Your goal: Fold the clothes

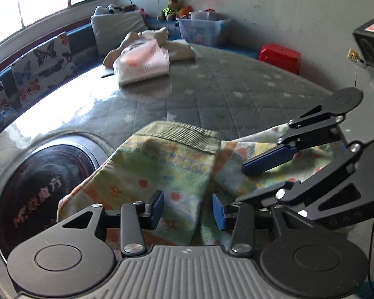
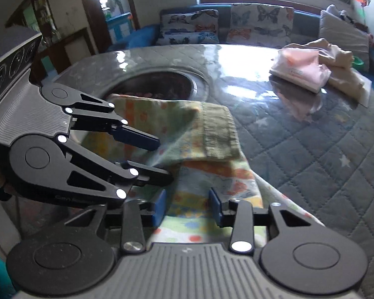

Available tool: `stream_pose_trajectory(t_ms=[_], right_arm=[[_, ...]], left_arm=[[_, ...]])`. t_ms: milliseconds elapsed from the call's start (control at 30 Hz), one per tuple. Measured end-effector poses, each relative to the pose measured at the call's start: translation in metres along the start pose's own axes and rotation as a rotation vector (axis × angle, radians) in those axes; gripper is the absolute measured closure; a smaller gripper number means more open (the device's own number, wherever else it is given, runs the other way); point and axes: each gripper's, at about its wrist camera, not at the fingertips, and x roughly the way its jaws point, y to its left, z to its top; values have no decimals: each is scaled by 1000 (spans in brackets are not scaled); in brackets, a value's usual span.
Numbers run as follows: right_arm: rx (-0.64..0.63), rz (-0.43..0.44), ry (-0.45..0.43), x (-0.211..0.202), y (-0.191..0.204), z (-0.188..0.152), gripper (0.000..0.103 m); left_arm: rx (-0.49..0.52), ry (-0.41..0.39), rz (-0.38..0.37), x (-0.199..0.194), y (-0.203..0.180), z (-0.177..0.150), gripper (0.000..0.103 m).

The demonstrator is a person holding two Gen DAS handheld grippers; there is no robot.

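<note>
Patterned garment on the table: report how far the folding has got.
Done: a pink folded piece lies at the table's far side, against a cream garment that looks loosely heaped. In hand: the patterned garment is partly doubled, its green ribbed hem turned over the top; the left tongs and right tongs are both open around its near edge. Left: finishing this fold, probably the cream one.

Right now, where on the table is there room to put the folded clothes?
Free: the quilted table cover between the floral garment and the pink folded stack. Crowded: near the round recess and both grippers.
</note>
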Motion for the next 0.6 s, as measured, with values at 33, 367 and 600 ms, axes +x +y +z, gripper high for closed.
stream_pose_trajectory(t_ms=[33, 367, 600], right_arm=[[0, -15, 2, 2, 0, -2, 84], [100, -110, -120, -35, -12, -13, 100], [188, -198, -98, -65, -32, -40, 100]], left_arm=[[-11, -6, -7, 0, 2, -1, 73], [-152, -72, 40, -35, 37, -15, 99], [-247, -95, 176, -84, 71, -49, 100]])
